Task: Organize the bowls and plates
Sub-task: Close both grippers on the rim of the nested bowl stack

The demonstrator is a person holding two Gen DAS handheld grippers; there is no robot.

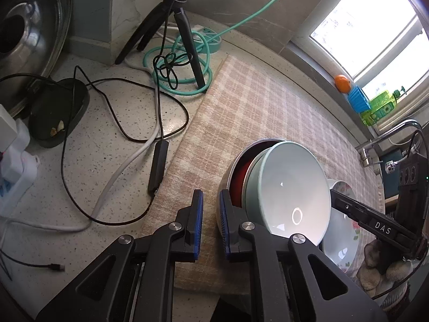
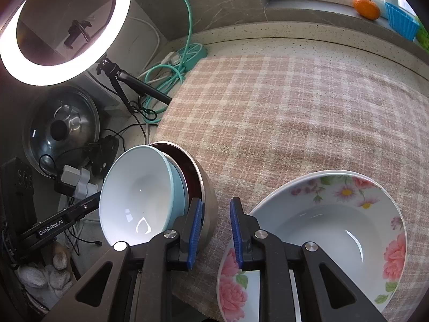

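Tilted pale bowl [image 1: 292, 190] in steel bowl [image 1: 228, 177]

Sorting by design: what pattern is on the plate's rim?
Pink flowers on the white plate, clearest from the right wrist.

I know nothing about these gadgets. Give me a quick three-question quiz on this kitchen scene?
1. True or false: the pale blue bowl sits tipped inside the metal bowl.
2. Which fruit lies on the window sill? A apple, B orange, C lemon.
3. Fill in: the flowered dishes rest on a ___ cloth.
Key: 1 true; 2 B; 3 checked.
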